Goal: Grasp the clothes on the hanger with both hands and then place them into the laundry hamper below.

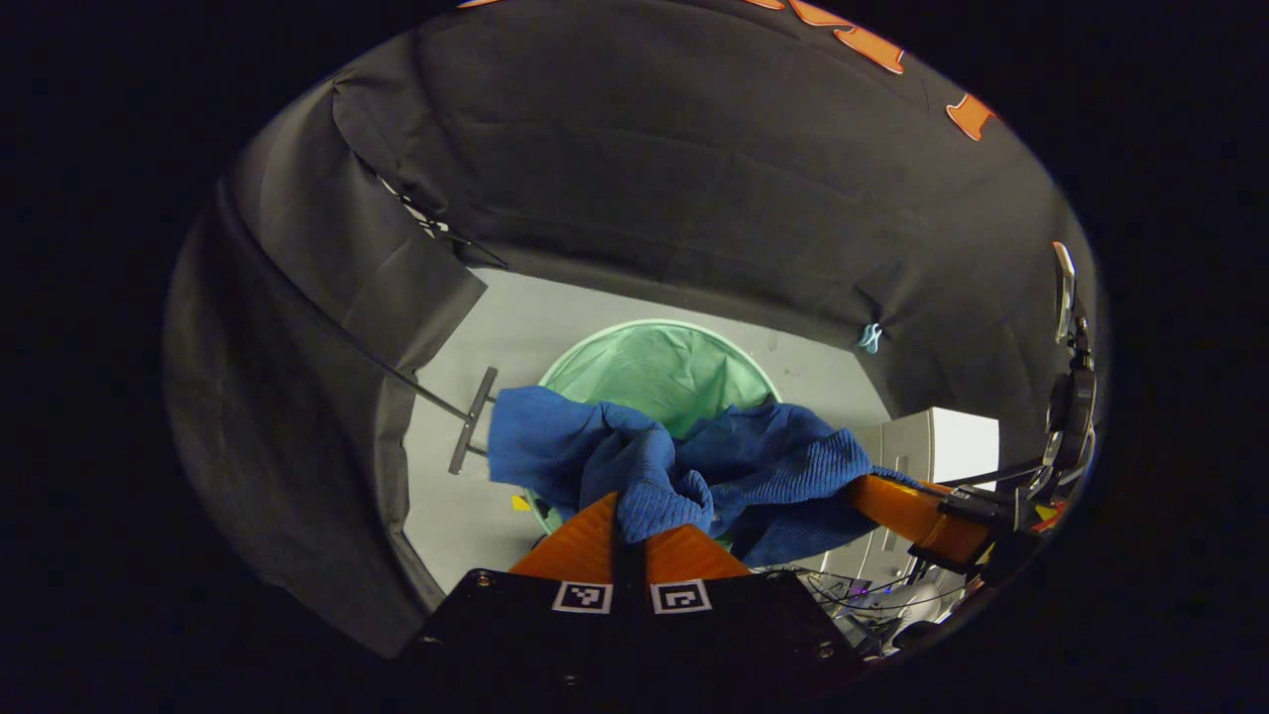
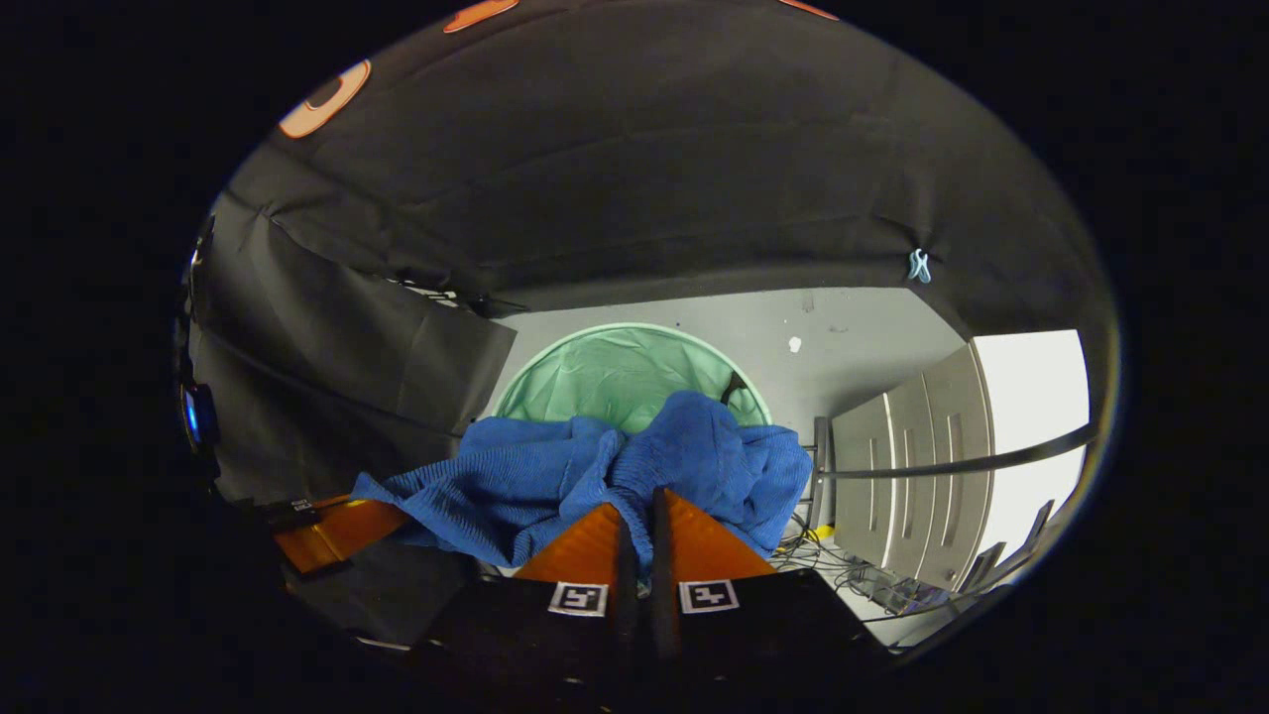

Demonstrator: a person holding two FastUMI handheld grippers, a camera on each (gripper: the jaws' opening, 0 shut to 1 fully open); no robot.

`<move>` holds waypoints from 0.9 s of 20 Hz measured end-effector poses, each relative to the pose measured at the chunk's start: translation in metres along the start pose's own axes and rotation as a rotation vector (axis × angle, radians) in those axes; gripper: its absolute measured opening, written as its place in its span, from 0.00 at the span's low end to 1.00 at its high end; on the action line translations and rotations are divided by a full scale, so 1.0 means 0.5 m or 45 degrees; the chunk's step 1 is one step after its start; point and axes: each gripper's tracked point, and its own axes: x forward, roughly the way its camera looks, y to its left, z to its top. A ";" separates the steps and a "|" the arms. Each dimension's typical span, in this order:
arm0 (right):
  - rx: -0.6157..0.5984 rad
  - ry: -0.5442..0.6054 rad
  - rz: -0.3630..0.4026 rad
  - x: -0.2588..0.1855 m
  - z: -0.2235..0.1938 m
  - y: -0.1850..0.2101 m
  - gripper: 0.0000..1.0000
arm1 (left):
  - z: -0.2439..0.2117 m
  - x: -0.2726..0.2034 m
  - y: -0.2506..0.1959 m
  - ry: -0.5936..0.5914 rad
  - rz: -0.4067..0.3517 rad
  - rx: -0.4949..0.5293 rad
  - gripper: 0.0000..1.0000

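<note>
Hanging as a backdrop far beyond the fingers in both views, the black cloth wall point(image 1: 694, 178) curving around the booth. Lying pale below that, ahead of the fingertips, the grey floor point(image 1: 516, 327). Standing off to the right of the fingers in the right gripper view, a grey cabinet point(image 2: 922, 466) with a bright white side, cables tangling at its foot. Sitting open directly beyond and below the fingertips, the green laundry hamper point(image 1: 659, 372), its round rim facing up. Draping between the two grippers and hanging over the hamper's near edge, the blue knitted clothes point(image 1: 714, 471), bunching in folds just ahead of the fingers in the right gripper view point(image 2: 595, 476). Pinching a fold of the clothes with fingers nearly together, the left gripper point(image 1: 630, 501). Clamping likewise on another bunch of the fabric, fingers drawn close, the right gripper point(image 2: 634, 506), also reaching in from the right in the left gripper view. Clinging to the wall far up and right of the fingers, a small light-blue clip point(image 2: 919, 265).
</note>
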 end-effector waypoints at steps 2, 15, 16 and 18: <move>0.011 -0.004 0.007 -0.001 -0.002 0.003 0.33 | -0.015 -0.001 -0.003 0.036 -0.004 -0.028 0.05; 0.015 -0.100 -0.045 -0.066 -0.016 -0.011 0.71 | -0.003 -0.067 -0.006 -0.072 -0.019 0.020 0.66; 0.012 -0.112 -0.054 -0.073 -0.019 -0.015 0.85 | -0.003 -0.074 -0.007 -0.080 -0.022 0.030 0.68; 0.007 -0.139 -0.077 -0.088 -0.019 -0.024 0.95 | -0.009 -0.086 -0.005 -0.090 -0.017 0.045 0.77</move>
